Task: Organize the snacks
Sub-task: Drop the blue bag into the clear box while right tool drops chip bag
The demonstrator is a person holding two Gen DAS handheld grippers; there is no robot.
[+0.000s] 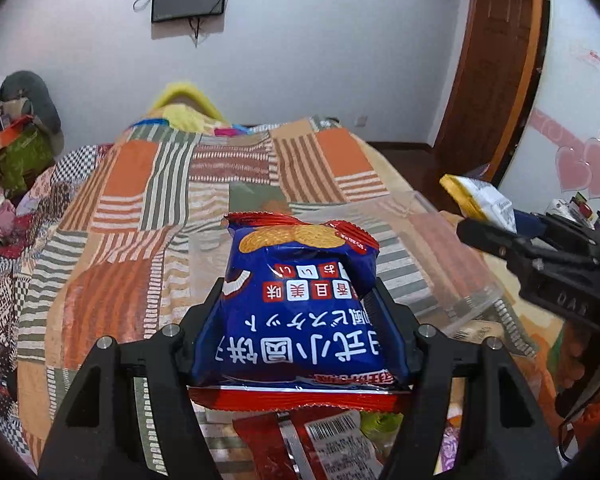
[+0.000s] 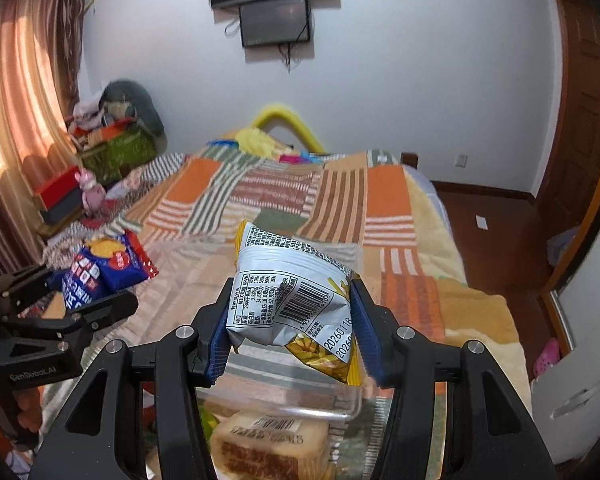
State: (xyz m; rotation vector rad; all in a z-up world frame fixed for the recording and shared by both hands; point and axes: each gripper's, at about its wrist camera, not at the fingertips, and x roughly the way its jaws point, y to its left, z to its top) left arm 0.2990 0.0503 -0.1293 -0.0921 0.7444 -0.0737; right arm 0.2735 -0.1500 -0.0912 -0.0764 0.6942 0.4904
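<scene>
My left gripper (image 1: 300, 300) is shut on a blue and red biscuit bag (image 1: 300, 312) and holds it above the bed. It also shows in the right wrist view (image 2: 100, 268) at the left. My right gripper (image 2: 292, 304) is shut on a white and yellow snack bag (image 2: 296, 300) with a barcode, held over a clear plastic box (image 2: 332, 404). That bag shows in the left wrist view (image 1: 480, 196) at the right, above the same clear box (image 1: 440, 248).
A patchwork quilt (image 1: 180, 208) covers the bed. More snack packets lie below my left gripper, a red one (image 1: 300, 444) among them. A wrapped cake slice (image 2: 268, 444) lies below my right gripper. Clutter is piled at the left (image 2: 112, 140); a wooden door (image 1: 496, 60) is at the right.
</scene>
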